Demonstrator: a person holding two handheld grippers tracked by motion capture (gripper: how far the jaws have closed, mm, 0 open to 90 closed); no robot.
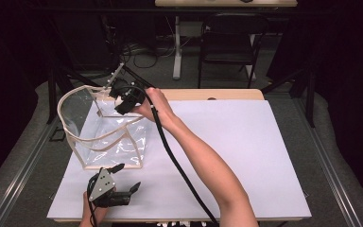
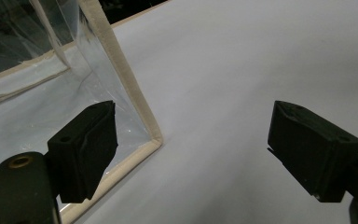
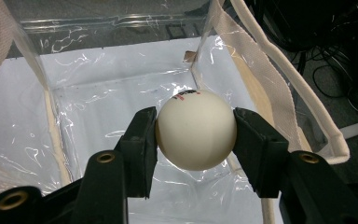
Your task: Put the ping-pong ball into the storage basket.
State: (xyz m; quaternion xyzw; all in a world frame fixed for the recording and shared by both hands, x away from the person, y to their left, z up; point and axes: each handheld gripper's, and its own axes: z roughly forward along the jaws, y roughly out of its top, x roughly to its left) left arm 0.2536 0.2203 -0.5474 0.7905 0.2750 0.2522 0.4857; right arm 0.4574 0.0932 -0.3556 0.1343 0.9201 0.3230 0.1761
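Squeezed on both sides of a white ball (image 3: 196, 135), the jaws of my right gripper (image 3: 196, 140) held it tight so it could not drop too soon. I held the ball over the open top of a clear bag (image 1: 105, 135) with cloth edges, near its far corner, because I think the ball was meant to go inside. From the high view the ball (image 1: 119, 100) was just a small white spot under my right gripper (image 1: 123, 101). The bag stood on a white sheet (image 1: 246, 156) on the table.

Jaws on my left gripper (image 2: 191, 149) were wide apart with nothing between them. I kept it low, just beside the bag's near corner (image 2: 154, 137), maybe ready to steady the bag.

Some things were hard to see. The ball had small red and dark marks (image 3: 186, 94) on top, too tiny to read. The see-through walls shone and wrinkled, so I could not tell if anything lay on the bag's floor under the ball.
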